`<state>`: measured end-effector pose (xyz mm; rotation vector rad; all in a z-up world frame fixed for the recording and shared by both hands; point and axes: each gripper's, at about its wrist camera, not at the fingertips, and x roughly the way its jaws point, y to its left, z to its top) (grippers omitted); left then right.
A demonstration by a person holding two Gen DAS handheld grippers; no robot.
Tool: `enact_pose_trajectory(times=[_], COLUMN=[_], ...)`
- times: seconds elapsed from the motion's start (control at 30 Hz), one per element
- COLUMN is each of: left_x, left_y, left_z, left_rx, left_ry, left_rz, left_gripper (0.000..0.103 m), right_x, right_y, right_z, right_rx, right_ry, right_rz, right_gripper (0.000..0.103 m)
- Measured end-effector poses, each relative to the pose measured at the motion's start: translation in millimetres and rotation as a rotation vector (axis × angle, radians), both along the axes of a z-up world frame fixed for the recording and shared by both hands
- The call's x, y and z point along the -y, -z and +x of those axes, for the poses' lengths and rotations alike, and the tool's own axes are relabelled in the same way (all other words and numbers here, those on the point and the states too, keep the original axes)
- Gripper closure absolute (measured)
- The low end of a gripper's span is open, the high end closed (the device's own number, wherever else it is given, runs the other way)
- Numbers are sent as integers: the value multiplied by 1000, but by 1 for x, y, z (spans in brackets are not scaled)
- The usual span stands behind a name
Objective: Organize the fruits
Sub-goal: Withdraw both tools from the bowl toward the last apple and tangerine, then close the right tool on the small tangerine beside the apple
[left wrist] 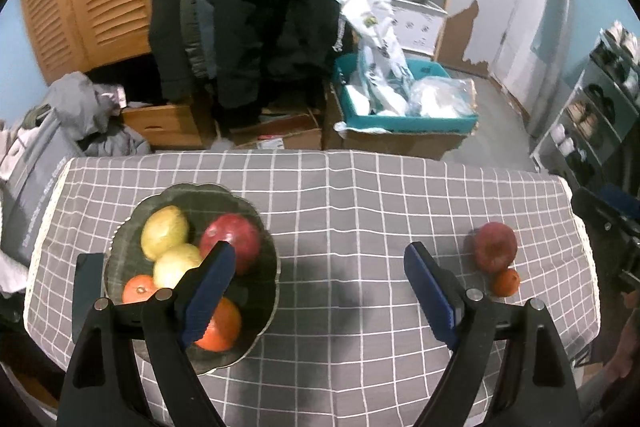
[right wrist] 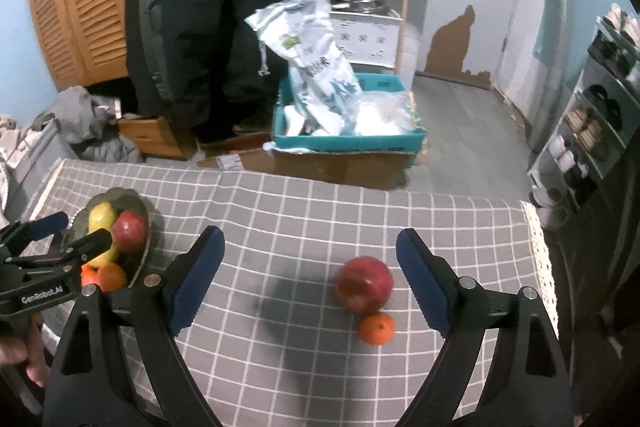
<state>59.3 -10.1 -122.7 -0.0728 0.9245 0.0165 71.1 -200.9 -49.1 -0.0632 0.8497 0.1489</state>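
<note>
Ahead of both grippers: a table under a grey checked cloth [right wrist: 320, 211] carries all the fruit.
Left gripper [left wrist: 320, 291]: jaws spread wide, holding nothing; it hangs above the cloth with the bowl under its left finger.
Right gripper [right wrist: 310, 281]: jaws spread wide, empty; the loose fruit lies just inside its right finger.
Bowl [left wrist: 256, 331]: dark, scalloped rim, below and left of the left gripper; it holds two yellow fruits [left wrist: 164, 231], a red apple [left wrist: 240, 239] and oranges [left wrist: 138, 289]. Judged to be the collection point.
Loose apple [right wrist: 364, 283]: red, on the cloth, ahead of the right gripper and toward its right finger; not yet collected.
Loose orange [right wrist: 376, 327]: small, touching or just beside the loose apple on its near side; not yet collected.
Placement rationale: the open right jaws sit closest to the two remaining pieces, so that gripper appears best placed to take one next. The left gripper by the bowl appears idle.
Risk: round fruit may roll on the cloth when nudged; the two pieces crowd each other.
Room beyond the table: dark coats [right wrist: 208, 7] on a louvred wooden door, a teal crate [right wrist: 348, 143] with plastic bags on cardboard, a wooden shelf with pots, a shoe rack on the right, peeling blue wall.
</note>
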Motion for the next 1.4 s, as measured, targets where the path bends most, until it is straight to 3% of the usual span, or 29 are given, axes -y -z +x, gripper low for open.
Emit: enact_pose_trajectory(times=[0.43,0.73,1.27,1.4], left_x=[55,92,111,113], left_y=[22,56,120,130], left_z=[20,34,48,50], left_rx=[-47,-117,-251,-264], left_ry=[99,164,182,181], left_rz=[2,39,62,59], left_gripper=[15,15,15,15], right_x=[52,82,85,84], right_y=[25,78,170,182], right_z=[-2,5,16,16], right_rx=[-62,-193,-403,-417], right_ry=[88,138,116,107], right_rz=[8,29,29,36], right_gripper=[15,15,15,25])
